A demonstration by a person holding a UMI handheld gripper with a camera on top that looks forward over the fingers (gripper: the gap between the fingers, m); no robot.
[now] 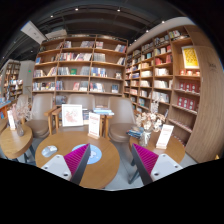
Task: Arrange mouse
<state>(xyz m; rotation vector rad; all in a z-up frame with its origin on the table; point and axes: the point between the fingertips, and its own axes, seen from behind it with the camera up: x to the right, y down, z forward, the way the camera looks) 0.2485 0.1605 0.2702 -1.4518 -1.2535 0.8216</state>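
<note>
My gripper [110,160] is held high above the floor, open, with nothing between its magenta pads. Below and ahead of the left finger [80,163] stands a round wooden table [58,168]. A round blue pad [95,155] lies on it right beside that finger. Further left on the same table lies a small pale object [48,151]; I cannot tell whether it is the mouse. The right finger [143,160] hangs over the gap between this table and another one.
Two white sign cards [72,115] [95,124] stand at the table's far side. A second round table [172,152] to the right carries a card [165,137] and flowers [148,122]. Tall bookshelves [80,65] [165,80] line the back and right walls. A third table [12,143] is at the left.
</note>
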